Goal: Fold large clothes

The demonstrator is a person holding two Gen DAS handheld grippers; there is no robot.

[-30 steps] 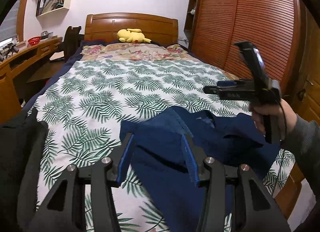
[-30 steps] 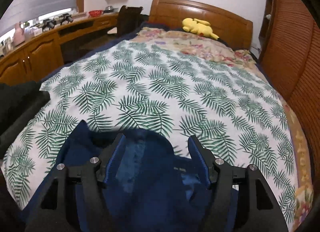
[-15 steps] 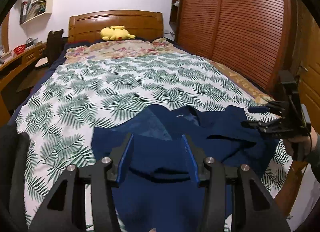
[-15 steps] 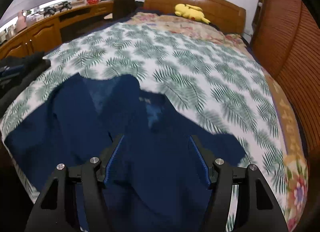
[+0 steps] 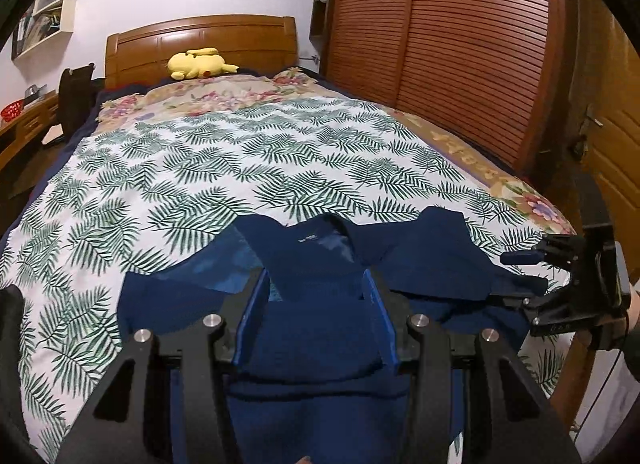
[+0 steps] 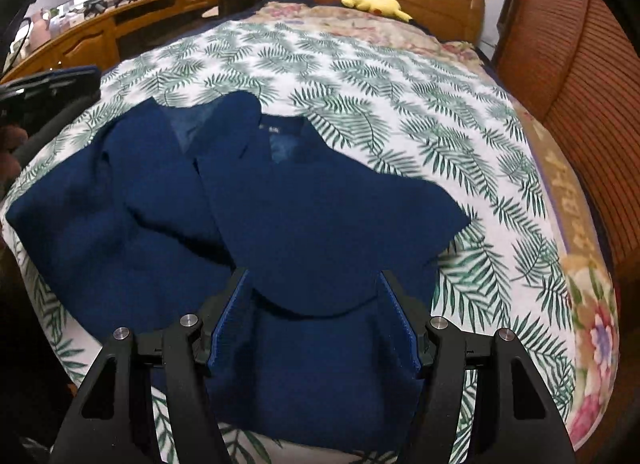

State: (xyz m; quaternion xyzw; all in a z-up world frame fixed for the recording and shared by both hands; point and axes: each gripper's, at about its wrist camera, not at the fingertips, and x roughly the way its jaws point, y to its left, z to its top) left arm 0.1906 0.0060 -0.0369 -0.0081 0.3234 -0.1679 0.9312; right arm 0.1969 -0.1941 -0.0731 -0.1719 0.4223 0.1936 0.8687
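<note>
Lying spread across the foot of the bed (image 5: 280, 151), a dark blue jacket (image 6: 312, 203) rests on a bedspread (image 6: 400, 103) printed with green leaves, its collar toward the headboard (image 5: 200, 35) and its lower part hanging over the near edge. The front panels overlap and one is folded back, showing a lighter blue lining near the collar. The left gripper (image 5: 316, 312) hovers over the middle of the jacket with its jaws apart; fabric shows between the blue pads, but they do not press on it. The right gripper (image 6: 316, 320) stands over the jacket's lower part, jaws wider apart and likewise released, gripping nothing. In the left view the right gripper (image 5: 520, 276) also appears at the jacket's right edge. A yellow plush toy (image 5: 198, 63) lies by the headboard, a slatted wardrobe (image 5: 440, 43) stands along one side, and a wooden desk (image 6: 100, 31) along the other.
</note>
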